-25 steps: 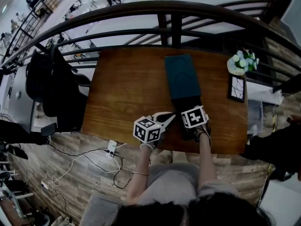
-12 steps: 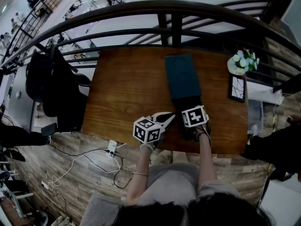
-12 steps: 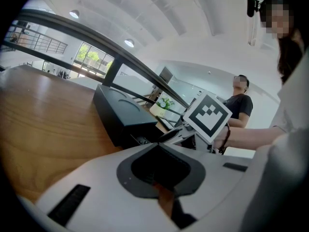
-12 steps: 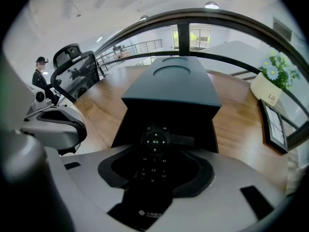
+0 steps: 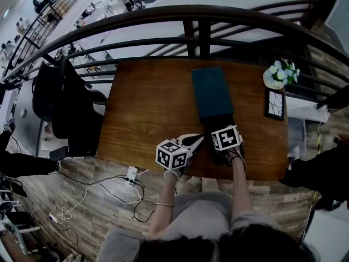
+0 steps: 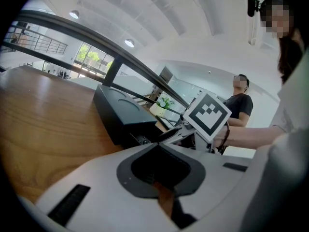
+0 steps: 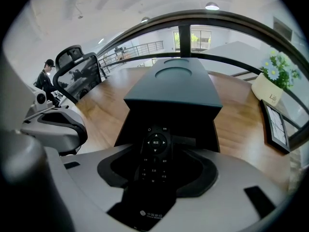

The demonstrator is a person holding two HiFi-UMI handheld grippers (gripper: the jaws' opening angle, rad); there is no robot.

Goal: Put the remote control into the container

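A black remote control (image 7: 157, 141) lies between the jaws of my right gripper (image 7: 155, 164), which is shut on it. Its button end points into the open near end of the long dark container (image 7: 178, 88). In the head view the container (image 5: 211, 91) lies lengthwise on the wooden table (image 5: 147, 108), with my right gripper (image 5: 220, 129) at its near end. My left gripper (image 5: 197, 139) sits just left of it near the table's front edge, its white jaws shut on nothing. The left gripper view shows the container (image 6: 120, 112) ahead and the right gripper's marker cube (image 6: 207, 115).
A pot of flowers (image 5: 281, 72) and a small picture frame (image 5: 274, 102) stand at the table's right end. A dark curved railing (image 5: 202, 34) runs behind the table. A black chair (image 5: 60, 102) stands to the left. Cables and a power strip (image 5: 130, 173) lie on the floor.
Both grippers and the remote control hold the same places. Only the head view has shifted slightly.
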